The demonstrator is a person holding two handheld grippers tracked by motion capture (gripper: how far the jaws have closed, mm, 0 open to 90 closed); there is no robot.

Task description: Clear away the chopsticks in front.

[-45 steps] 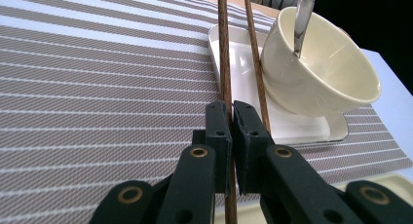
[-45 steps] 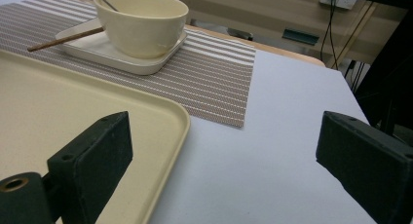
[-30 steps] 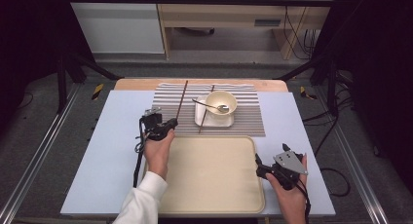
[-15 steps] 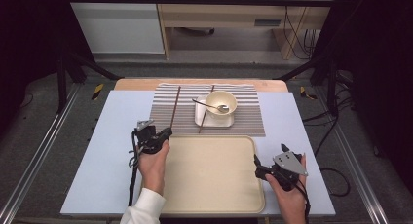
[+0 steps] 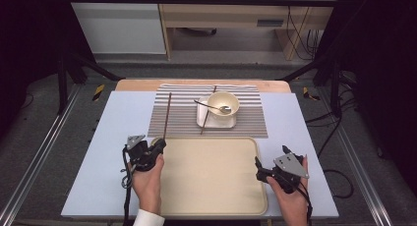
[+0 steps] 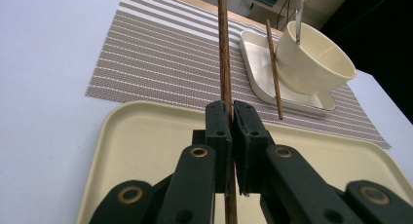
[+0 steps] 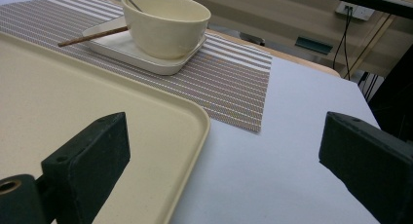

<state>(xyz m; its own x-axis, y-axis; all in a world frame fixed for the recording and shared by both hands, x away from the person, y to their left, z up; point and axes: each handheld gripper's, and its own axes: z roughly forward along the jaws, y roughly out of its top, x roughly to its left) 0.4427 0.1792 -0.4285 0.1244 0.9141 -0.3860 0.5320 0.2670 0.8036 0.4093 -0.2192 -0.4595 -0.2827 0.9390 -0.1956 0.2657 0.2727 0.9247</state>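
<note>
One chopstick [image 6: 224,63] clamped tight in left gripper [image 5: 158,146], at near-left corner of tray [image 5: 211,196], slanting out over striped mat [image 5: 182,115]. Right gripper [image 5: 259,171] wide apart, empty, at tray's right edge.

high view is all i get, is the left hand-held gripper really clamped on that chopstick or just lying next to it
Observer: Clamped. In the left gripper view the left hand-held gripper has both jaws shut on the chopstick, which runs between the pads and out beyond them.
Operator: and the right one, open or shut
Observer: Open. In the right gripper view the right hand-held gripper has its jaws wide apart with nothing between them.
Operator: what's it over
Observer: It straddles the tray corner: one jaw over the tray, the other over the bare blue table.
</note>
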